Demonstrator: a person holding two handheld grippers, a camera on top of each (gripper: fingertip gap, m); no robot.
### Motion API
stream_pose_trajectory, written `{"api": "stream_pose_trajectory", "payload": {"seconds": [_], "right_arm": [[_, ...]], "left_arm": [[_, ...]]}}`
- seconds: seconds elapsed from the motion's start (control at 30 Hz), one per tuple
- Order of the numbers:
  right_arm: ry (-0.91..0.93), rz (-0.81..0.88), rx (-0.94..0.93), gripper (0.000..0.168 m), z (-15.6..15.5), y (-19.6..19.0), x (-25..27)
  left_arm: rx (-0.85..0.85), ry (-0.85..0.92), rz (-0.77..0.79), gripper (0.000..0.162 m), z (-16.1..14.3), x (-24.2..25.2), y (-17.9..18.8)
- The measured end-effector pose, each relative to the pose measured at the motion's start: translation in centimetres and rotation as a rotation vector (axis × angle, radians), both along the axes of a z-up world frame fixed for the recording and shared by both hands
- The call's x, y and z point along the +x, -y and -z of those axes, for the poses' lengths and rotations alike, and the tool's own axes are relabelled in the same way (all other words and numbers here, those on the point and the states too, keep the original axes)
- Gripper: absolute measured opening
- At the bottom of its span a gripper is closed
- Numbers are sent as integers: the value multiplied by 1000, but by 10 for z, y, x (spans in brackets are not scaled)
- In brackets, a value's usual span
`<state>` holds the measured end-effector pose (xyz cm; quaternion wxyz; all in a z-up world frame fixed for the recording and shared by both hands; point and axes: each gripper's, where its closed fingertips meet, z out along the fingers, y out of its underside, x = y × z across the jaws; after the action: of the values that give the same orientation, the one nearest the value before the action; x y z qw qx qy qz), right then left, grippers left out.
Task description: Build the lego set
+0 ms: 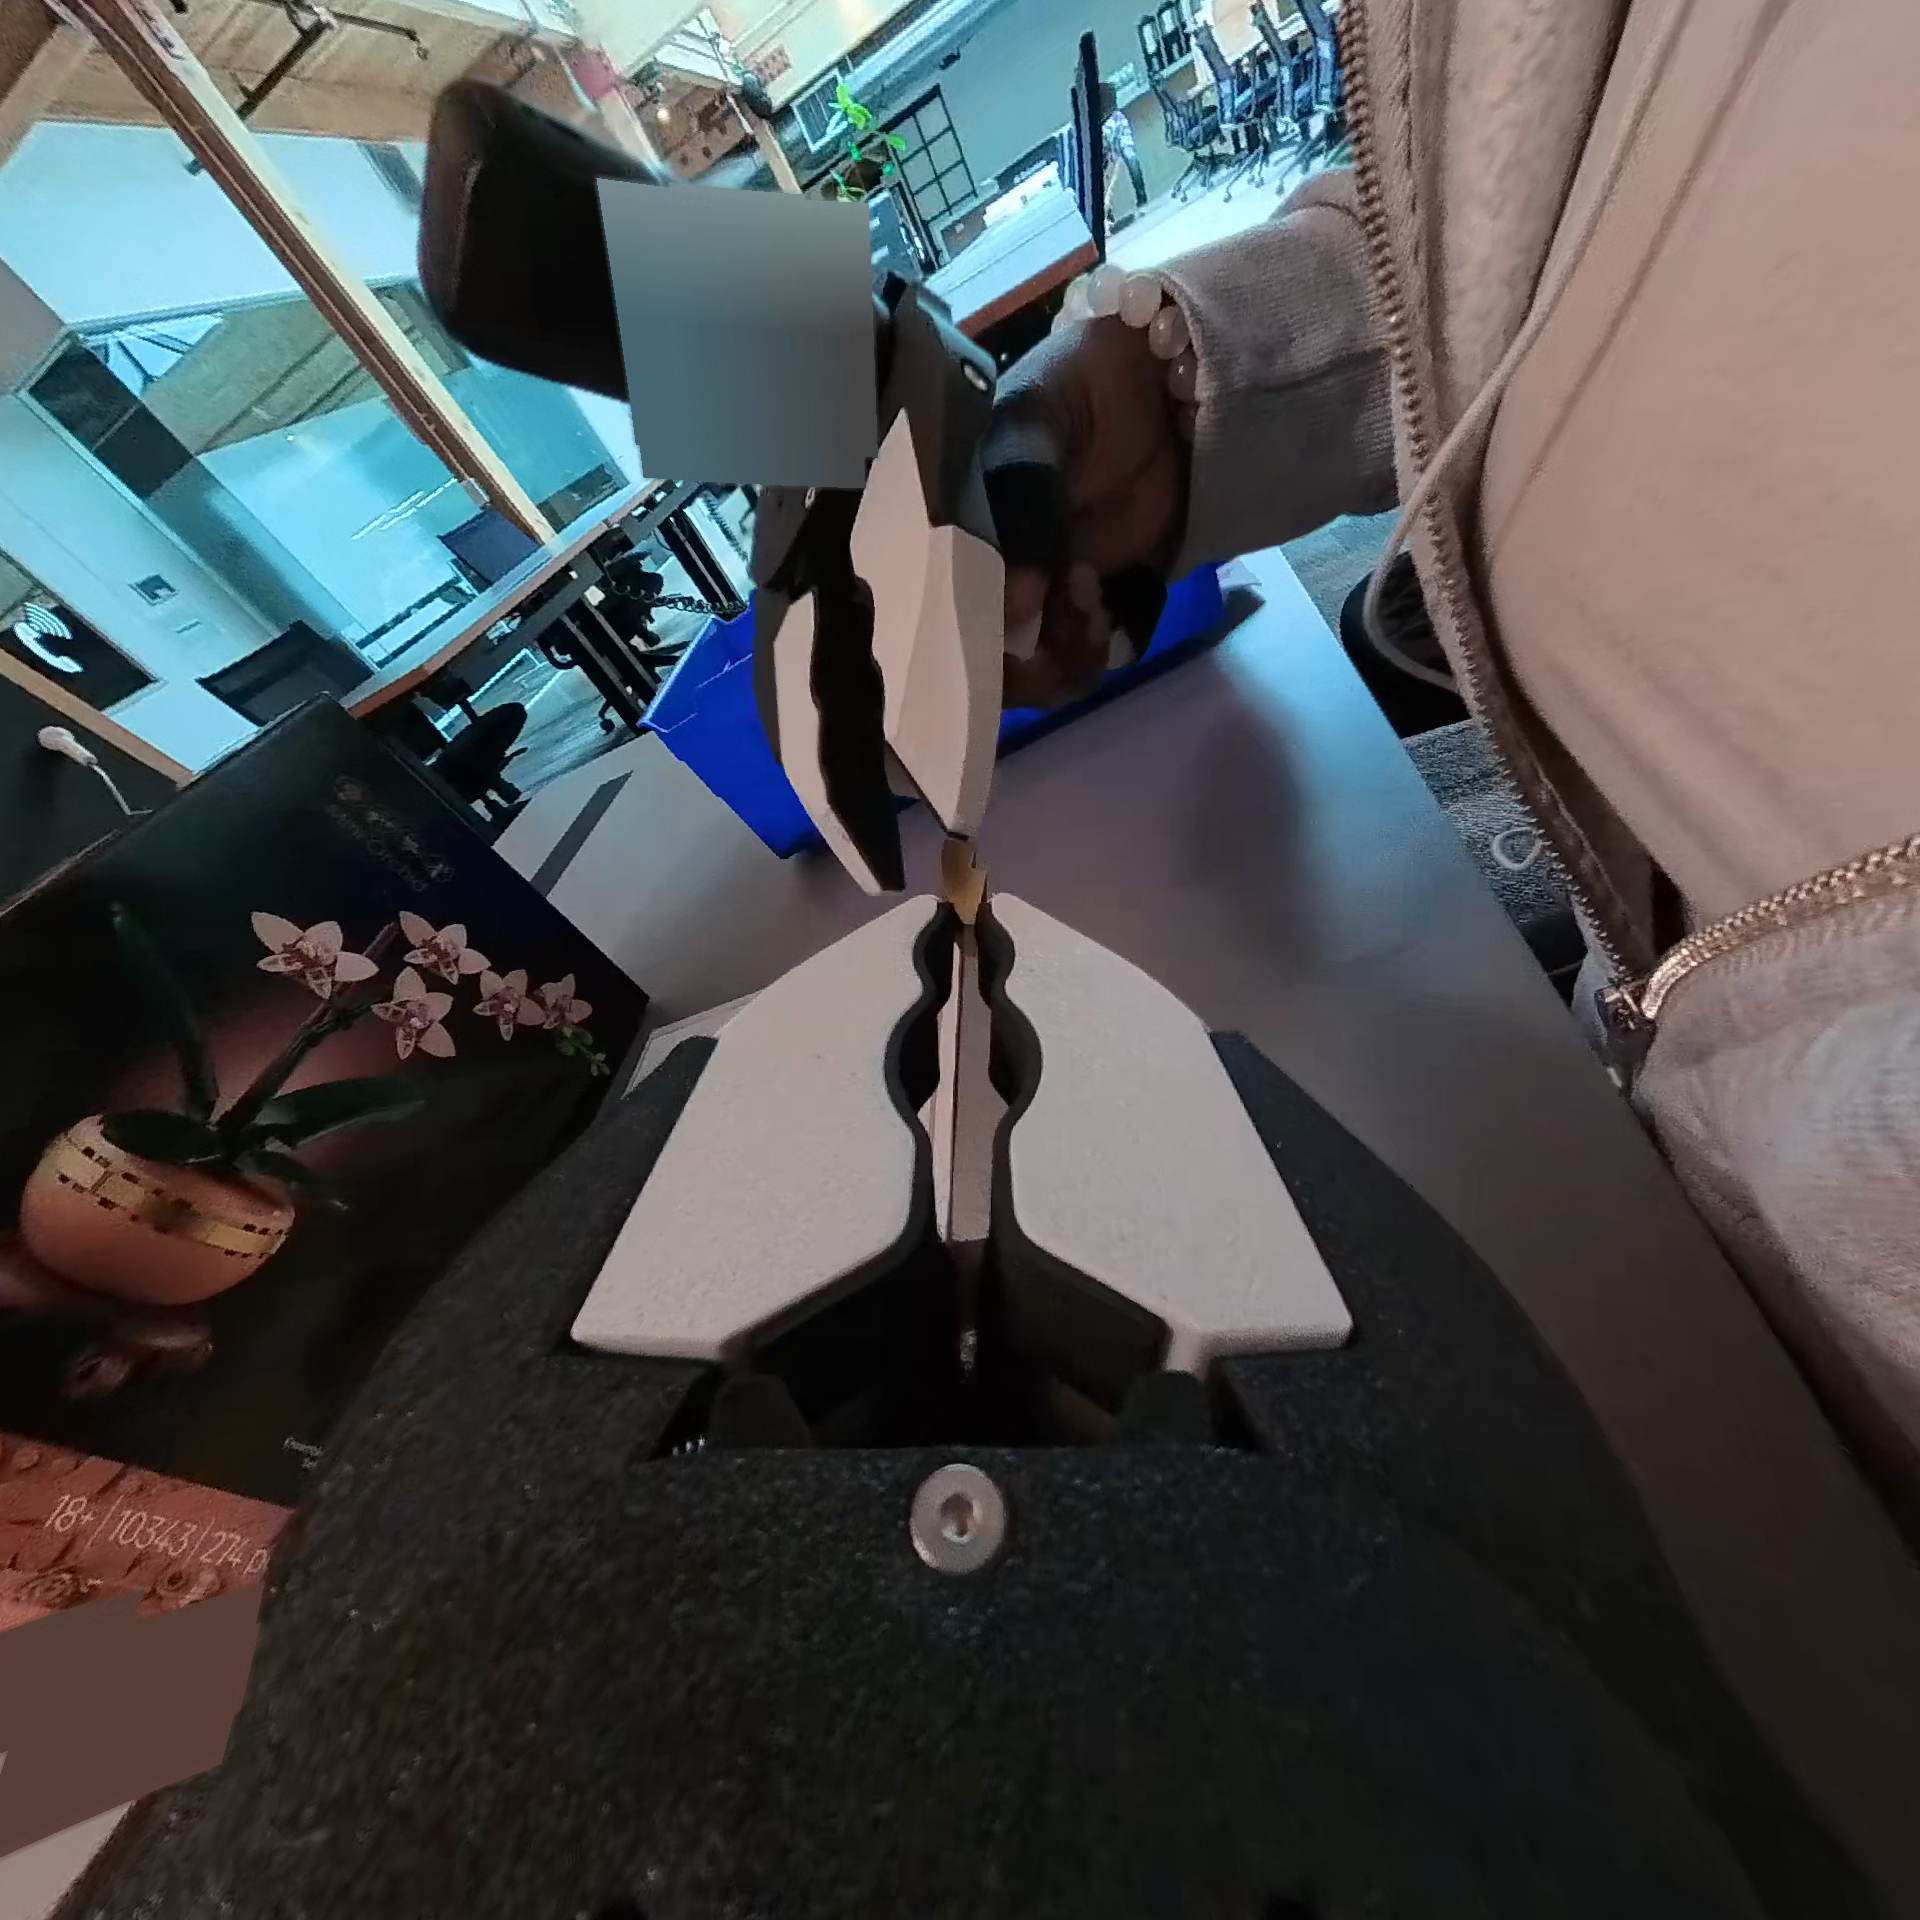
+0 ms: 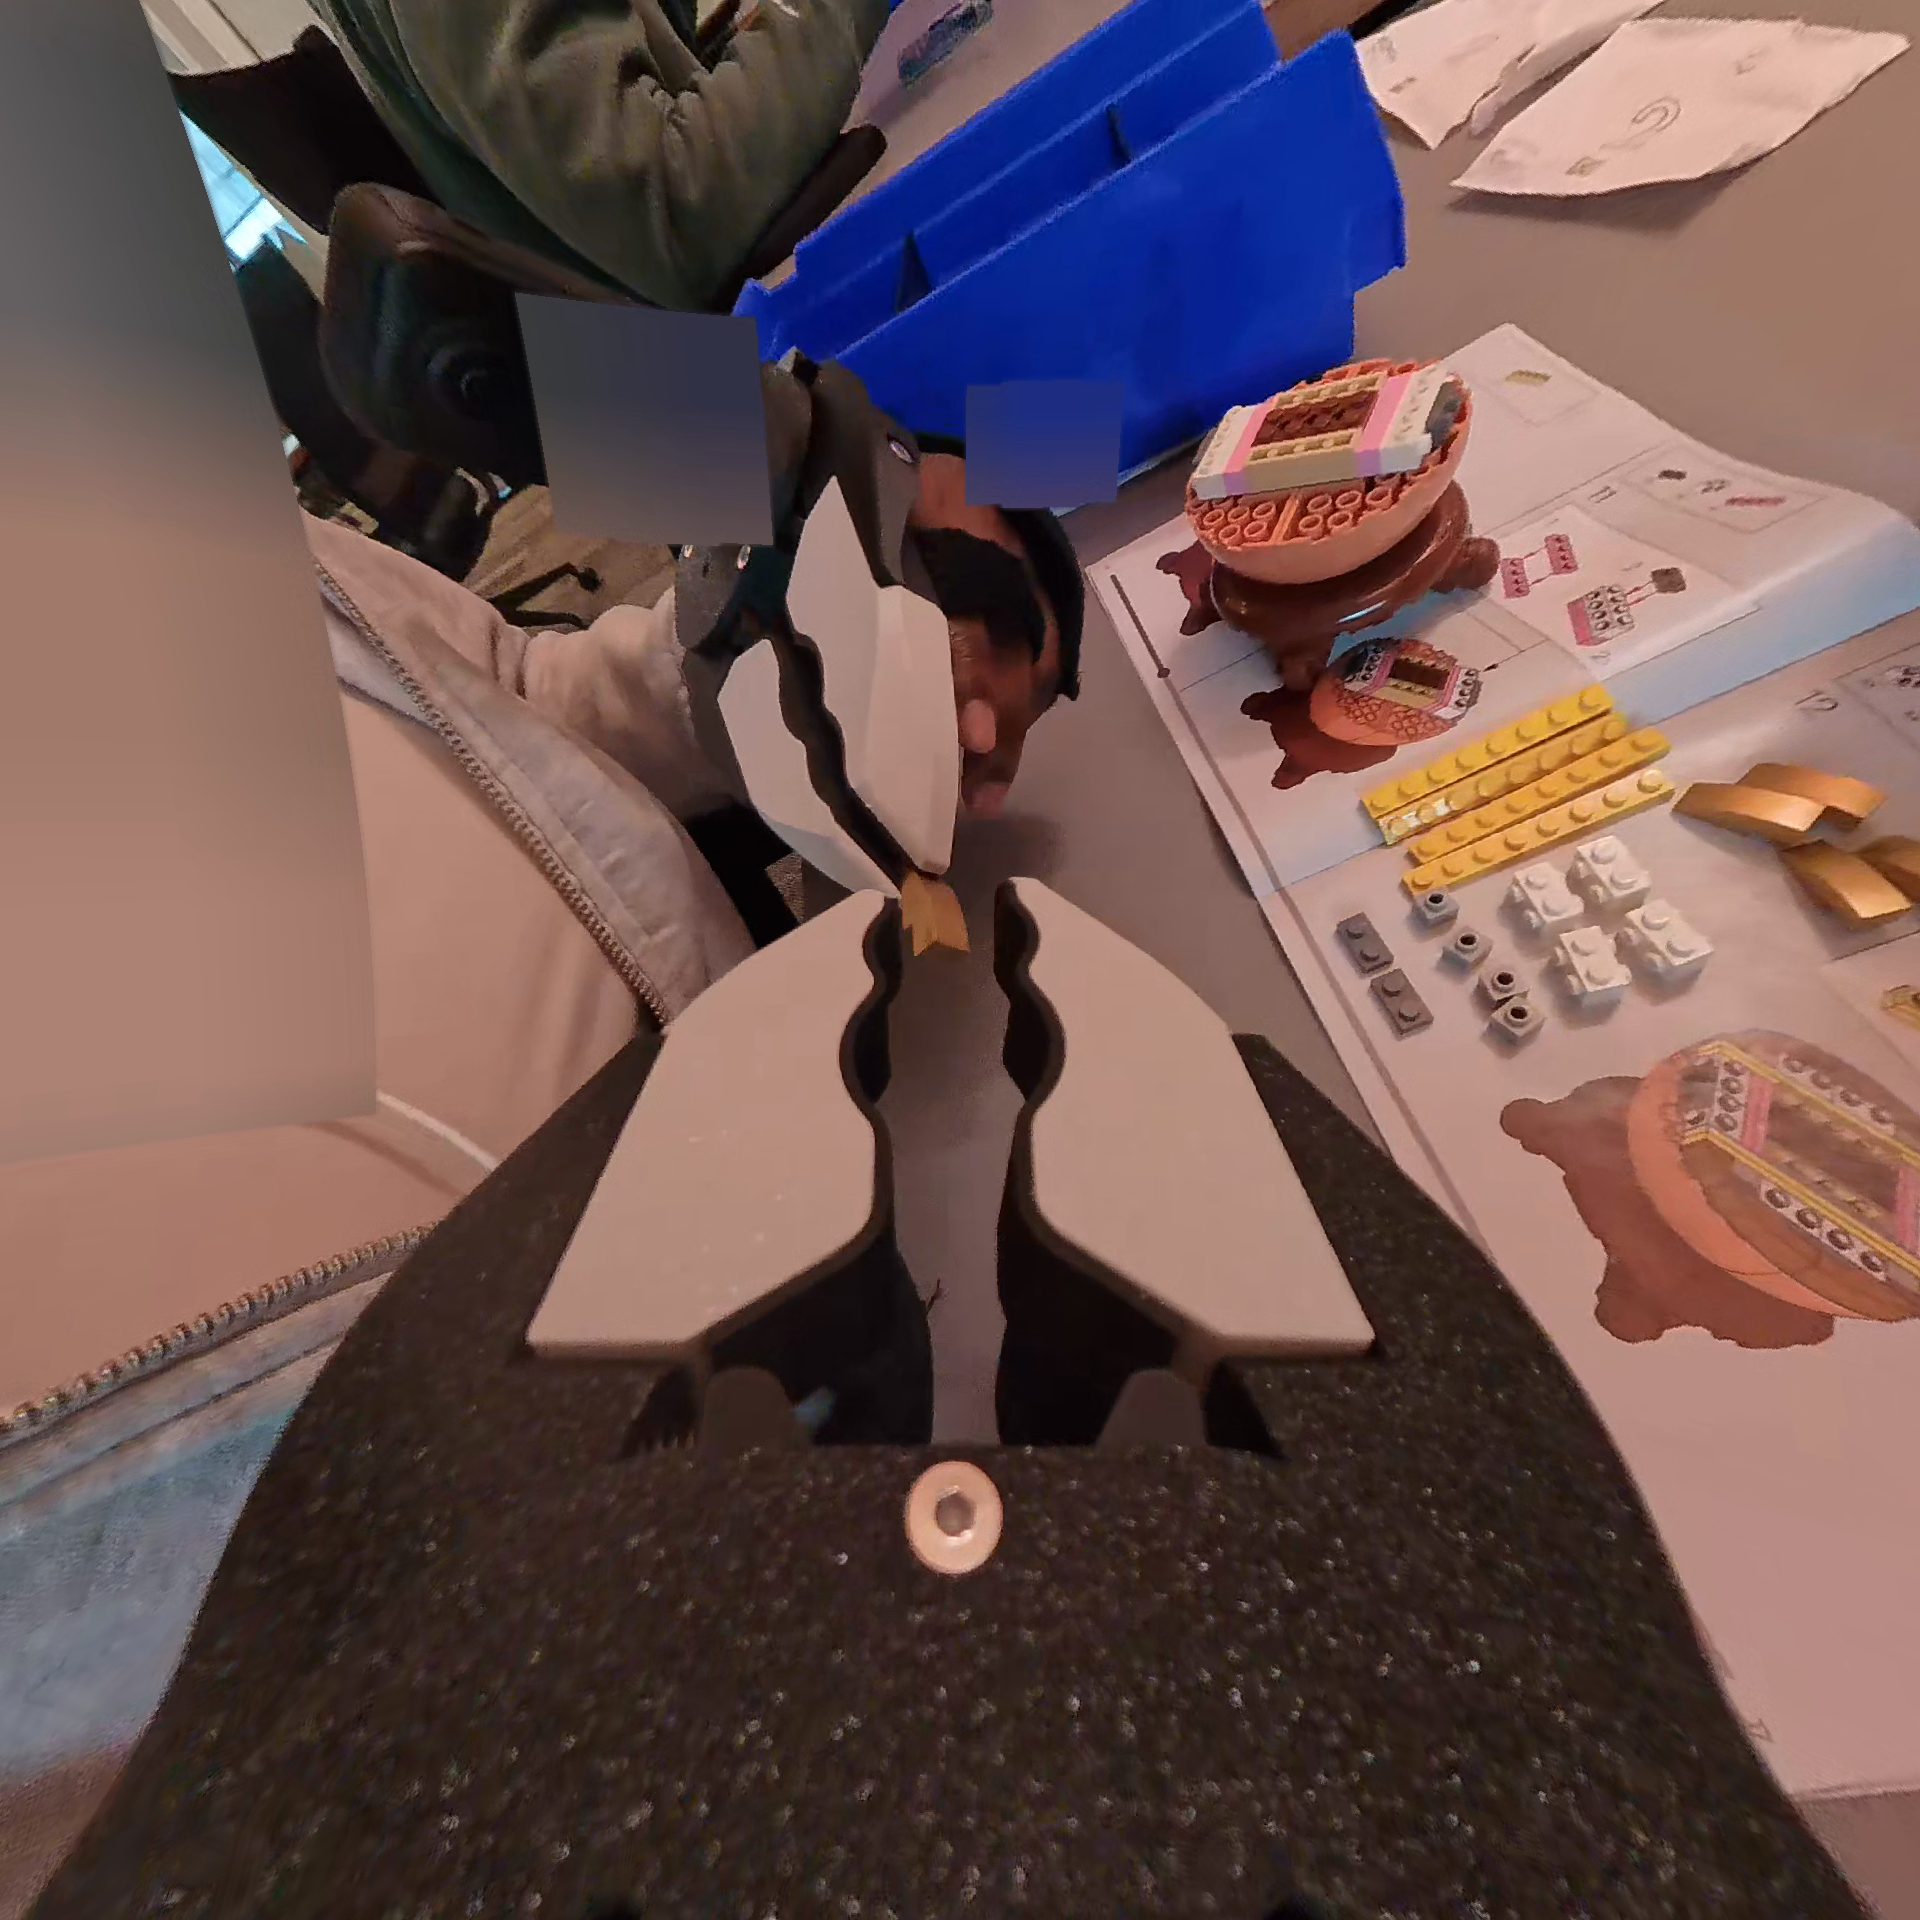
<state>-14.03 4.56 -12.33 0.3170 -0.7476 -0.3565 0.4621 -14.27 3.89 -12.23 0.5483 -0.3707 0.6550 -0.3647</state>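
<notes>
My left gripper is shut on a small gold Lego piece that sticks out past its fingertips, held above the grey table. In the right wrist view the left gripper reaches in from above with the gold piece at its tip. My right gripper is open, tips on either side of that piece. In the left wrist view the right gripper meets it tip to tip. A peach pot build on a brown stand sits on the instruction booklet.
On the booklet lie yellow plates, white bricks, small grey pieces and gold curved pieces. Blue bins stand behind. The set's box stands to the left. A person's jacket is close by. My left and right fingertips are right by each other.
</notes>
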Motion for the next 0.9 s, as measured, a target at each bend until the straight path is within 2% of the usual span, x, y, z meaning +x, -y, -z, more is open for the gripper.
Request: {"api": "stream_pose_trajectory", "payload": {"seconds": [0.27,0.4,0.67,0.73,0.9], "right_arm": [[-12,-59,-65,6,8,1,-1],[-20,-61,-40,0,10,-3,0],[-36,7,46,0,9,-26,8],[-10,26,49,0,16,-33,12],[54,-12,62,2,35,-25,20]], "left_arm": [[-9,-19,4,4,5,4,-4],[-40,-19,-10,4,8,6,-6],[-281,62,-157,13,3,4,-29],[-325,53,-174,5,8,2,-33],[-352,-96,-267,9,38,-11,-43]]}}
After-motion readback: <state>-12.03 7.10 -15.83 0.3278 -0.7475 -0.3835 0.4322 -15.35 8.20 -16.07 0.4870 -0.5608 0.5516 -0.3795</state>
